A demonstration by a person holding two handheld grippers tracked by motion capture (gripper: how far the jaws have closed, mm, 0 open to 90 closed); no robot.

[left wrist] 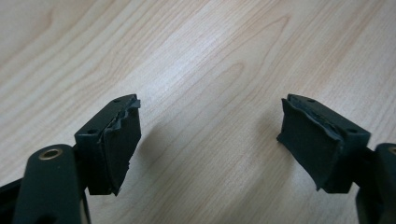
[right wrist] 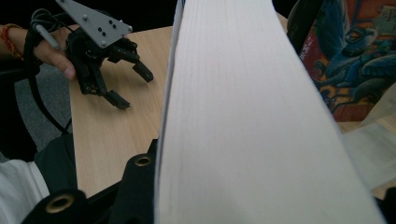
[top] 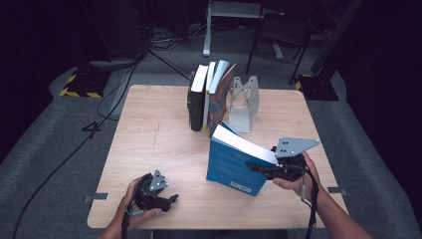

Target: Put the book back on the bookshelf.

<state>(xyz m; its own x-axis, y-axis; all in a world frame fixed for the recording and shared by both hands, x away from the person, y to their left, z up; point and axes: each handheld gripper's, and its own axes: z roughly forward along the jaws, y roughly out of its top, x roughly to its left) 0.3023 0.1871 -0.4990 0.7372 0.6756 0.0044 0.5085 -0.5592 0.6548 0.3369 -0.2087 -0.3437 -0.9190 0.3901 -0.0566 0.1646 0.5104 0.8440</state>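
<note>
A: How is the right gripper (top: pixel 259 168) seen?

B: It is found at about four o'clock on the table (top: pixel 149 144) in the high view, gripped by the right hand (top: pixel 293 181), its jaws clamped on a blue book (top: pixel 231 167). The book is held tilted, spine side low and page edges turned up, raised off the wood or at most grazing it with its lower corner; which of the two cannot be told. In the right gripper view the white block of pages (right wrist: pixel 243 121) is seen running up between the jaws.

A: And the left gripper (top: pixel 171 199)?

B: It is held by the left hand (top: pixel 132 201) at about seven o'clock, close above the table. Its jaws are spread wide, and nothing is caught between the pads (left wrist: pixel 119 144); bare wood grain is seen in the gap.

A: What lies farther out?

B: At twelve o'clock a row of books (top: pixel 209 94) is stood upright, with the colourful cover of the nearest one faced toward the held book. Just beside the row, toward one o'clock, a clear bookend (top: pixel 244 102) is placed. The blue book is kept near the row, not touching it, and well apart from the left gripper.
</note>
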